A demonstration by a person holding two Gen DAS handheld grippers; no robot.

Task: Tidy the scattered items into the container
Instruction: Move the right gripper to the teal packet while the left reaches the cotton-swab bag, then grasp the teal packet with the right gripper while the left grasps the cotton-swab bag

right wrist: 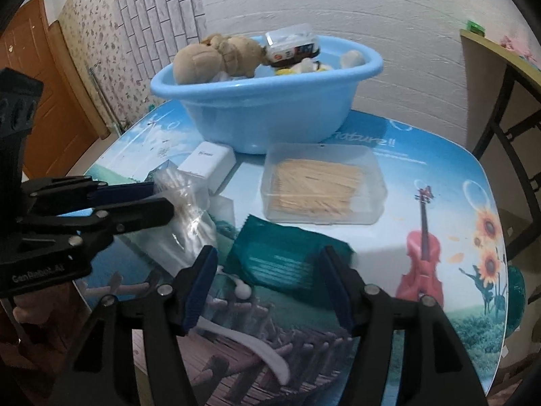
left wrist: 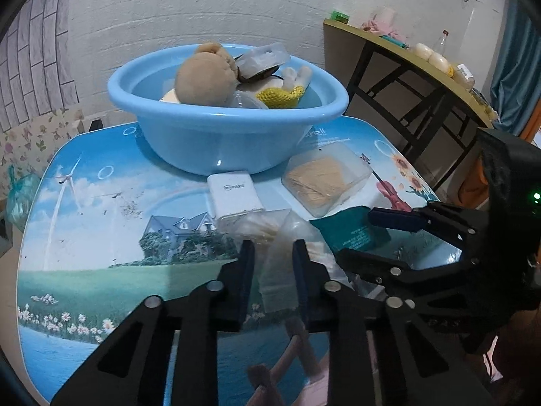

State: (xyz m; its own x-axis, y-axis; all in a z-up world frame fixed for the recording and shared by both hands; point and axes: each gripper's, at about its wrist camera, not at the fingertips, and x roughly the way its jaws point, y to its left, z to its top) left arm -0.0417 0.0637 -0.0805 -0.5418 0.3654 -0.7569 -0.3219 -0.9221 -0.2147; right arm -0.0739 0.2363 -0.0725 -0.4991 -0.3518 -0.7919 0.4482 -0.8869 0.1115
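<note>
A light blue basin [left wrist: 223, 149] [right wrist: 263, 121] stands at the back of the picture-printed table, holding a tan plush toy [left wrist: 203, 77], a yellow knitted toy and a small clear box. My left gripper [left wrist: 274, 270] [right wrist: 162, 199] is shut on a clear plastic bag [left wrist: 279, 264] [right wrist: 184, 203] in front of the basin. My right gripper [right wrist: 268, 270] [left wrist: 358, 237] is open, its fingers standing either side of a dark green packet [right wrist: 284, 257] [left wrist: 351, 233] that lies flat on the table.
A white box [left wrist: 233, 193] [right wrist: 208, 162] and a clear box of wooden sticks [left wrist: 328, 179] [right wrist: 321, 186] lie just before the basin. White earphones [right wrist: 241, 291] and a white strip [right wrist: 257, 345] lie near the front edge. A cluttered side table [left wrist: 422, 64] stands to the right.
</note>
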